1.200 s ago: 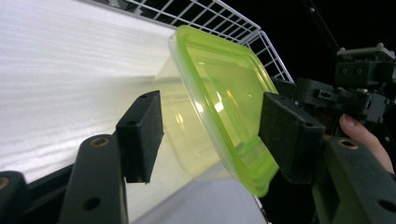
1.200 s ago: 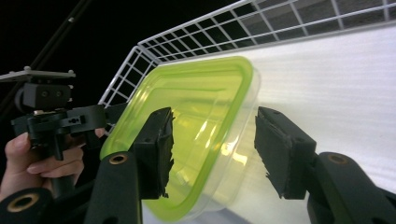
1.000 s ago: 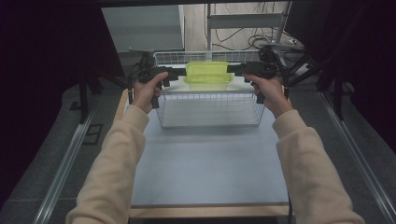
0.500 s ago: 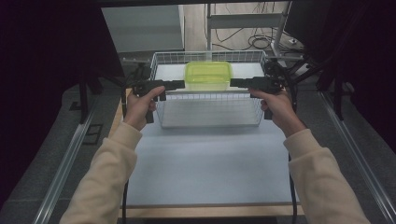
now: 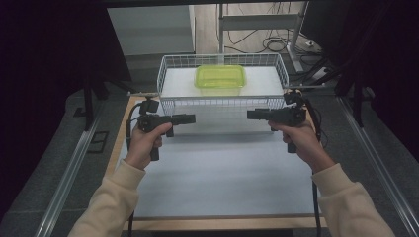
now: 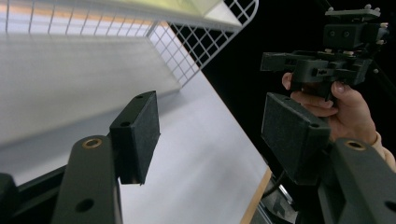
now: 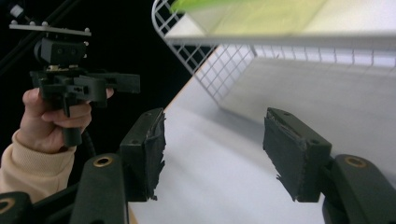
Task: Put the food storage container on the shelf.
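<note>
We saw both tongs, left gripper [image 5: 190, 118] and right gripper [image 5: 252, 114], spread and empty at mid-frame, risking snagging the wire basket [image 5: 168, 74] when reaching for the green container [image 5: 220, 77].

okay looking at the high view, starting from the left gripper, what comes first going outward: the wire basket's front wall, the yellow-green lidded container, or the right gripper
From the left gripper:
1. Wire basket front wall, just beyond the jaws.
2. Right gripper, facing it across the table.
3. Yellow-green lidded container, toward the back of the basket.

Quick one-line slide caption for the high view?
Both grippers, left and right, hover open before the wire basket holding a yellow-green container.
</note>
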`<action>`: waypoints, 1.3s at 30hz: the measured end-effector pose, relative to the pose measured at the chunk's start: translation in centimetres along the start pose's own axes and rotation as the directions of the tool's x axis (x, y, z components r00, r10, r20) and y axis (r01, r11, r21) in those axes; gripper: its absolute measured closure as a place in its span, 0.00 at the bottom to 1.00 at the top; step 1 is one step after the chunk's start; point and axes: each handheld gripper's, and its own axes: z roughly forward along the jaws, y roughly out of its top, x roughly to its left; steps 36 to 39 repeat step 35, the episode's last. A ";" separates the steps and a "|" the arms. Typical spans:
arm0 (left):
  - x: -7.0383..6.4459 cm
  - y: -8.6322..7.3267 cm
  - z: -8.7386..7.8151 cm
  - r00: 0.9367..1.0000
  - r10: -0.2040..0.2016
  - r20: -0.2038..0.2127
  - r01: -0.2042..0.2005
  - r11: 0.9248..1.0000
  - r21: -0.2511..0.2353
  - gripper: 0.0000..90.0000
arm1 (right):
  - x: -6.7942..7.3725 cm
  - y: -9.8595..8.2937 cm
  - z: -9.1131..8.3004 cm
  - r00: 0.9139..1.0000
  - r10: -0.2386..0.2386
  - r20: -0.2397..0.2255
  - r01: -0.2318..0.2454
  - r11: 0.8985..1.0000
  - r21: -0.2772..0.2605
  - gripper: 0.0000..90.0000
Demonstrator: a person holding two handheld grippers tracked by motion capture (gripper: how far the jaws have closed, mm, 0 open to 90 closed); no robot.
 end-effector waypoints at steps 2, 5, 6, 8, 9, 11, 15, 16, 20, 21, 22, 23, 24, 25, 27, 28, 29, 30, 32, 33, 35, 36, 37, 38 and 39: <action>0.2 -1.0 -0.1 1.000 0.002 0.005 -0.002 1.000 0.006 0.41 | -0.1 -0.9 -0.1 1.000 -0.007 -0.001 0.007 1.000 0.007 0.43; 0.4 -2.6 -0.1 1.000 0.021 -0.013 -0.020 1.000 0.013 0.41 | -0.4 -2.4 -0.2 1.000 -0.019 -0.007 0.019 1.000 0.008 0.43; 0.5 -3.2 -0.1 1.000 0.024 -0.014 -0.023 1.000 0.016 0.41 | -0.5 -3.0 -0.2 1.000 -0.022 -0.011 0.022 1.000 0.003 0.43; 0.6 -4.3 0.0 0.999 0.030 -0.019 -0.030 0.999 0.020 0.41 | -0.8 -4.2 -0.1 1.000 -0.019 -0.023 0.019 1.000 0.007 0.43; 0.7 -4.9 0.0 0.999 0.036 -0.019 -0.036 0.999 0.023 0.41 | -0.9 -4.8 0.0 1.000 -0.019 -0.025 0.019 1.000 0.006 0.43; 0.7 -5.4 0.1 0.999 0.041 -0.023 -0.041 0.999 0.029 0.41 | -1.1 -5.4 0.1 0.999 -0.024 -0.023 0.024 1.000 0.009 0.42; 1.0 -8.2 0.7 0.998 0.053 -0.023 -0.052 0.997 0.056 0.41 | -2.0 -8.2 0.5 0.999 -0.029 -0.020 0.030 0.999 0.013 0.42; 1.0 -8.5 0.8 0.998 0.054 -0.024 -0.053 0.997 0.060 0.41 | -2.2 -8.9 0.6 0.999 -0.035 -0.015 0.035 0.999 0.018 0.42; 1.3 -9.7 1.3 0.997 0.062 -0.038 -0.059 0.995 0.078 0.41 | -2.7 -10.6 1.1 0.997 -0.070 0.012 0.070 0.997 0.040 0.41; 1.4 -9.9 1.4 0.998 0.059 -0.034 -0.056 0.995 0.077 0.41 | -2.7 -11.0 1.2 0.997 -0.078 0.017 0.077 0.996 0.044 0.41; 1.5 -10.0 1.4 0.998 0.057 -0.032 -0.054 0.995 0.079 0.41 | -2.8 -11.2 1.3 0.997 -0.081 0.014 0.080 0.996 0.046 0.41; 1.6 -10.1 1.5 0.998 0.056 -0.034 -0.053 0.996 0.078 0.41 | -2.8 -11.4 1.4 0.996 -0.083 0.013 0.083 0.995 0.049 0.40; 1.6 -10.2 1.5 0.998 0.054 -0.034 -0.051 0.996 0.078 0.41 | -2.8 -11.5 1.4 0.996 -0.085 0.014 0.084 0.995 0.051 0.40; 1.7 -10.2 1.5 0.998 0.051 -0.032 -0.049 0.996 0.076 0.41 | -2.8 -11.4 1.4 0.996 -0.089 0.017 0.088 0.995 0.049 0.40; 1.7 -10.3 1.6 0.998 0.049 -0.030 -0.047 0.996 0.075 0.41 | -2.8 -11.4 1.3 0.996 -0.090 0.013 0.089 0.995 0.041 0.40; 1.7 -10.3 1.6 0.998 0.049 -0.029 -0.046 0.996 0.075 0.41 | -2.8 -11.4 1.2 0.996 -0.089 0.012 0.089 0.995 0.038 0.39; 1.8 -10.4 1.6 0.999 0.045 -0.027 -0.043 0.996 0.075 0.41 | -2.9 -11.5 1.2 0.996 -0.091 0.013 0.091 0.995 0.034 0.39; 1.8 -10.5 1.6 0.999 0.043 -0.025 -0.041 0.996 0.075 0.41 | -2.9 -11.6 1.2 0.996 -0.090 0.014 0.089 0.996 0.030 0.39; 1.9 -10.7 1.7 0.999 0.039 -0.025 -0.037 0.996 0.077 0.41 | -3.1 -11.9 1.2 0.997 -0.082 0.016 0.081 0.996 0.035 0.37; 1.9 -10.7 1.8 0.999 0.035 -0.023 -0.033 0.996 0.078 0.41 | -3.1 -12.1 1.2 0.996 -0.082 0.019 0.081 0.996 0.040 0.37; 2.0 -10.8 1.8 0.999 0.036 -0.022 -0.034 0.996 0.080 0.41 | -3.2 -12.3 1.2 0.996 -0.080 0.027 0.079 0.996 0.043 0.35; 2.0 -10.8 1.8 0.999 0.036 -0.022 -0.034 0.996 0.080 0.41 | -3.2 -12.3 1.2 0.996 -0.080 0.027 0.079 0.996 0.043 0.35; 2.0 -10.8 1.8 0.999 0.036 -0.022 -0.034 0.996 0.080 0.41 | -3.2 -12.3 1.2 0.996 -0.080 0.027 0.079 0.996 0.043 0.35; 2.0 -10.8 1.8 0.999 0.036 -0.022 -0.034 0.996 0.080 0.41 | -3.2 -12.3 1.2 0.996 -0.080 0.027 0.079 0.996 0.043 0.35; 2.0 -10.8 1.8 0.999 0.036 -0.022 -0.034 0.996 0.080 0.41 | -3.2 -12.3 1.2 0.996 -0.080 0.027 0.079 0.996 0.043 0.35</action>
